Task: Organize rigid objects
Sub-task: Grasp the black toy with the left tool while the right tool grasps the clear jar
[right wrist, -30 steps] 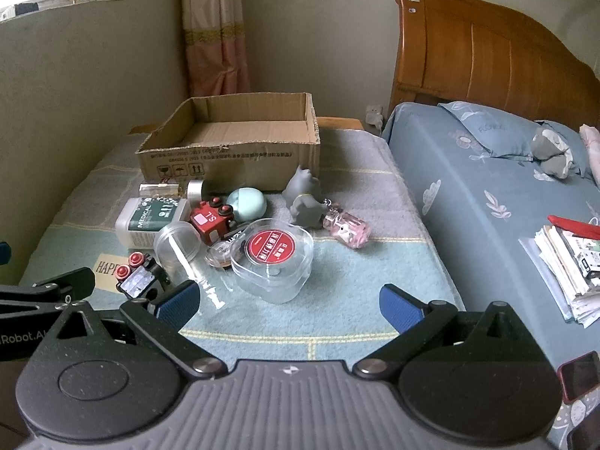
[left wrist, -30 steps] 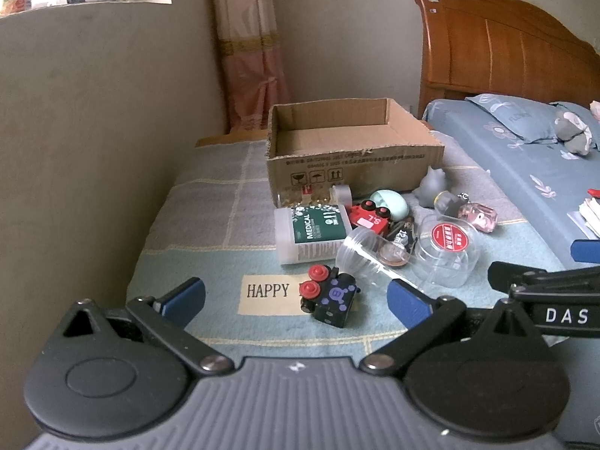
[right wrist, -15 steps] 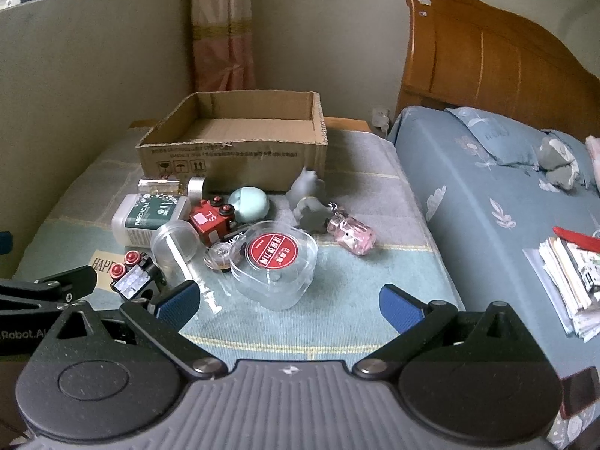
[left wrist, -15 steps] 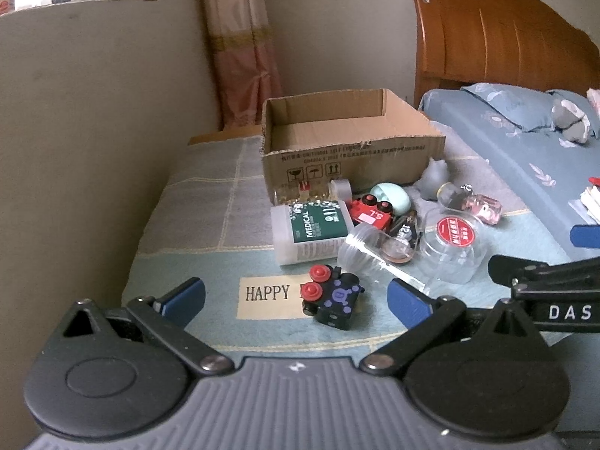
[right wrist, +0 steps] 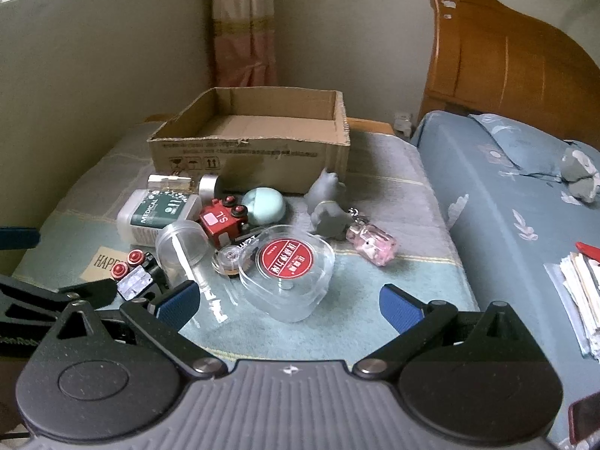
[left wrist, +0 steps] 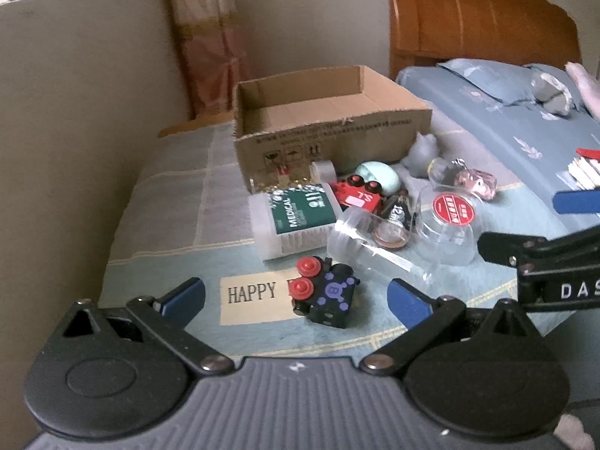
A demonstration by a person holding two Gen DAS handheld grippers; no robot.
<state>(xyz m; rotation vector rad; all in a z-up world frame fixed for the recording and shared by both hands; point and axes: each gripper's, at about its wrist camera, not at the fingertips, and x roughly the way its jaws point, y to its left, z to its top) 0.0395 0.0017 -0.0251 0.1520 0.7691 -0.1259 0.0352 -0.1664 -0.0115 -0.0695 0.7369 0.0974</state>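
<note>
An open cardboard box [left wrist: 330,127] [right wrist: 255,142] stands at the back of a cloth-covered table. In front of it lies a heap: a white MEDICAL bottle [left wrist: 296,221] [right wrist: 157,213], a red toy car [left wrist: 358,195] [right wrist: 223,221], a black toy with red knobs [left wrist: 326,294] [right wrist: 131,270], a clear cup [left wrist: 360,240] [right wrist: 182,247], a clear container with a red lid [left wrist: 448,217] [right wrist: 288,270], a pale green egg [right wrist: 262,206], a grey figurine [right wrist: 326,202] and a pink bottle [right wrist: 373,243]. My left gripper [left wrist: 296,302] is open, just before the black toy. My right gripper [right wrist: 288,302] is open, before the clear container.
A bed with blue bedding [right wrist: 525,202] and a wooden headboard [right wrist: 506,67] lies to the right. Papers [right wrist: 581,285] lie on its near edge. A wall [left wrist: 75,131] stands close on the left. A pink curtain [right wrist: 243,26] hangs behind the box.
Both grippers have moved slightly forward and the views have swung a little to the left. Both stay open and empty. The objects have not moved.
</note>
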